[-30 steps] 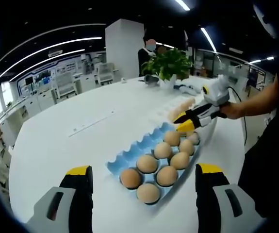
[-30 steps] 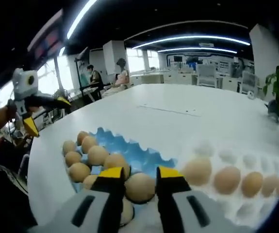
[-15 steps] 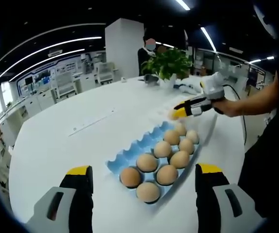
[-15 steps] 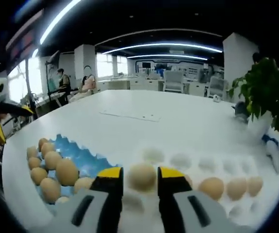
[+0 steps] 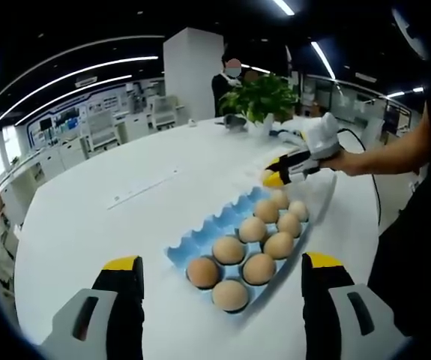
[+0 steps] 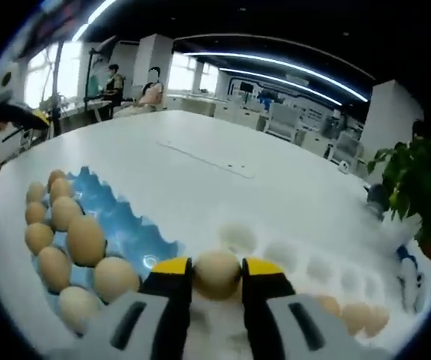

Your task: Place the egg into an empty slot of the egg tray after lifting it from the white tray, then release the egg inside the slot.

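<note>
left gripper view looking from high and well back across the round white table (image 5: 88, 225), right gripper view close and low, both sharing the blue moulded egg tray (image 5: 200, 241) (image 6: 129, 229)

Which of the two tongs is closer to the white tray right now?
Right. The right tongs are over the white tray, with an egg between them; the left tongs sit beyond the blue tray.

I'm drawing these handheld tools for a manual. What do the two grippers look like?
The left gripper has grey jaw housings with black fingers capped in yellow. The right gripper matches: grey bodies, black fingers, yellow tips. From the left gripper view, it carries a white body, and a dark cable trails behind the person's hand.
</note>
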`<state>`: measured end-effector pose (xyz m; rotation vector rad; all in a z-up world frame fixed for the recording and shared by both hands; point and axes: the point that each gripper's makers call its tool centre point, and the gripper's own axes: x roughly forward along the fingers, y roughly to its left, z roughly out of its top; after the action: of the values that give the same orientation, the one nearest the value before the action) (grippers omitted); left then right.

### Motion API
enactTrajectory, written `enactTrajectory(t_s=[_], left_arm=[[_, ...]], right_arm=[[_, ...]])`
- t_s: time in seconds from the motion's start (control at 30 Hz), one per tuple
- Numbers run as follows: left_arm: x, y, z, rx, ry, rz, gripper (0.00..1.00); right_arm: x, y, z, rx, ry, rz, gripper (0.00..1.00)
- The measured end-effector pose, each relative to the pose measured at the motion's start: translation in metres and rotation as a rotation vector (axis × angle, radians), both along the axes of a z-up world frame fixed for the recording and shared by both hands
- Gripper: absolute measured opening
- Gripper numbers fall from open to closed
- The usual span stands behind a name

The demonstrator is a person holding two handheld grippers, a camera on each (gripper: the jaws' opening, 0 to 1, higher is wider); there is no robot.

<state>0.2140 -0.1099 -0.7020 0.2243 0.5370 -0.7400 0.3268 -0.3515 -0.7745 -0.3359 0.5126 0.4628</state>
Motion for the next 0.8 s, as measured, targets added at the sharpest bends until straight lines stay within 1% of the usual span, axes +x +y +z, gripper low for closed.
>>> enactTrajectory(t_s=[0.07,0.2,0.23,0.27,0.33,0.4,0.6,0.63,0.7,0.8], left_arm=[[0.000,-0.001,0.000,-0.004,0.000,-0.001,0.88],[0.000,-0.001,0.000,-0.002,-0.001,-0.002,0.88],[-0.001,0.000,0.001,-0.003,-0.001,-0.001,0.88],[-0.001,0.001,0.001,-0.003,-0.002,0.002,0.88],[-0.001,0.004,0.000,-0.001,-0.001,0.010,0.88],[0.000,0.005,-0.001,0.004,0.001,0.010,0.88],[-0.001,0.006,-0.002,0.005,0.000,0.009,0.88],[-0.001,0.006,-0.002,0.005,0.000,0.010,0.88],[-0.001,0.007,-0.002,0.009,0.001,0.011,0.88],[-0.001,0.008,-0.003,0.009,0.002,0.012,0.89]], right_arm=[[-0.001,-0.001,0.000,0.007,0.001,0.015,0.25],[-0.004,-0.002,0.004,0.051,-0.006,0.007,0.24],[-0.004,-0.001,0.011,0.065,-0.038,0.015,0.24],[-0.005,0.001,0.017,0.082,-0.054,0.018,0.24],[-0.005,0.001,0.027,0.108,-0.069,0.005,0.24],[-0.005,0.005,0.031,0.138,-0.056,0.011,0.24],[-0.012,0.029,0.040,0.172,-0.057,0.058,0.24],[-0.012,0.032,0.042,0.174,-0.065,0.066,0.24],[-0.014,0.042,0.042,0.184,-0.052,0.085,0.24],[-0.014,0.056,0.044,0.187,-0.052,0.119,0.24]])
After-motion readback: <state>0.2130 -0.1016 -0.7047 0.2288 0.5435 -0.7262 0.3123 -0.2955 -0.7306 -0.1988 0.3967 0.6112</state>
